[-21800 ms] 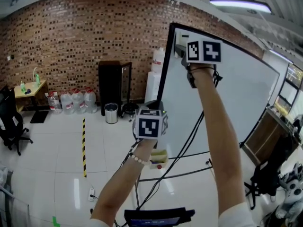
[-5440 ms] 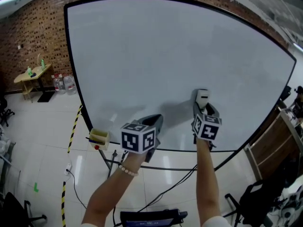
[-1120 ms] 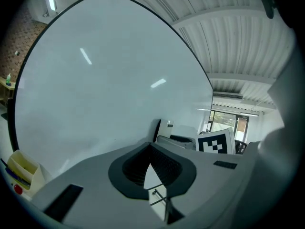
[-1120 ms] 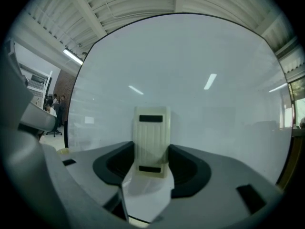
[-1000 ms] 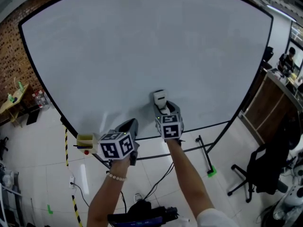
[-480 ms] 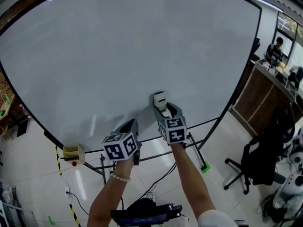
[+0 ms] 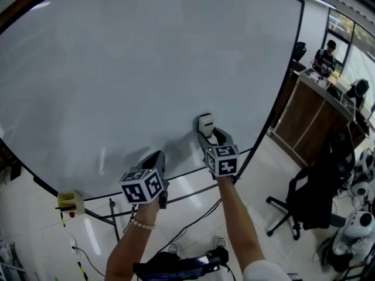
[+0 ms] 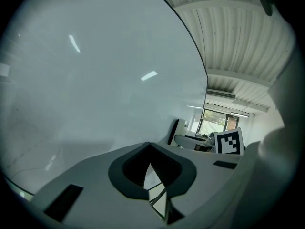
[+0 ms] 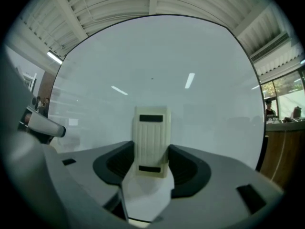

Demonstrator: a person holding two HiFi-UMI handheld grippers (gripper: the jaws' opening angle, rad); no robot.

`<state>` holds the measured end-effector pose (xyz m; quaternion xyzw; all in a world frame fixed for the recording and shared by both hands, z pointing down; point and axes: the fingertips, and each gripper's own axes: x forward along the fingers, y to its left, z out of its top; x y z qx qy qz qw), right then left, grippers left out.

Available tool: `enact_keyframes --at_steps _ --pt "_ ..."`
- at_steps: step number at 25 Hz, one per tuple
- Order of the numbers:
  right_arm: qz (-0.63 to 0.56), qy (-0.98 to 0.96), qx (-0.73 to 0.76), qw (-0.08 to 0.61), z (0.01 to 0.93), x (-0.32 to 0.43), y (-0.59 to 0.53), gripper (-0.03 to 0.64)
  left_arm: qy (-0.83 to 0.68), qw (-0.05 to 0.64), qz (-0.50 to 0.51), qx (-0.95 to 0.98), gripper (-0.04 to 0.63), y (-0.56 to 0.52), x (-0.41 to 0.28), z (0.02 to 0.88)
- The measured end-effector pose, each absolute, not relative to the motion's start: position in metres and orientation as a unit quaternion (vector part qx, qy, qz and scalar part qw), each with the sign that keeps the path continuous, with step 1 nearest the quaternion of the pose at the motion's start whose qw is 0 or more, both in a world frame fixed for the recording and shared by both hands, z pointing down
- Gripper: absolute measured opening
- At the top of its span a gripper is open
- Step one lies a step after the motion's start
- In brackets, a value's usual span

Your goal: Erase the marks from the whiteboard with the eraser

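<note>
1. Right now my right gripper (image 7: 207, 136) is clenched on the eraser (image 7: 205, 123), a pale ribbed block that stands upright between my jaws with its top end sticking out past them.
2. Seen from the head view, the eraser sits against the lower part of the whiteboard (image 7: 146, 63), just above the bottom edge; I cannot tell whether it presses on the surface.
3. My right forearm (image 7: 237, 227) reaches up and forward from the bottom of the head view, nearly straight, with the marker cube (image 7: 221, 160) facing back at me.
4. My left gripper (image 7: 156, 156) is closed on nothing, its jaw tips meeting, and it points at the board's bottom edge, to the left of the right one and lower.
5. My left forearm angles up from lower left, a bead bracelet (image 7: 140, 223) on the wrist.
</note>
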<state>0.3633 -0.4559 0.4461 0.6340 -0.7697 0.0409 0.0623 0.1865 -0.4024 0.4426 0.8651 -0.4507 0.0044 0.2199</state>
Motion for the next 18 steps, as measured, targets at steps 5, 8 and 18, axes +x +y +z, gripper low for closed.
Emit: enact_keyframes --at_steps 5,8,18 --pt "0.032 -0.780 0.620 0.075 0.445 0.427 -0.464 0.255 -0.466 0.232 -0.014 0.854 -0.012 -0.411 0.248 0.444" --pt "0.025 -0.786 0.613 0.080 0.445 0.470 -0.469 0.256 -0.472 0.236 -0.022 0.849 -0.012 -0.413 0.294 0.447" --pt "0.027 -0.783 0.619 0.062 0.447 0.631 -0.486 0.256 -0.487 0.243 -0.031 0.838 -0.012 -0.423 0.407 0.460"
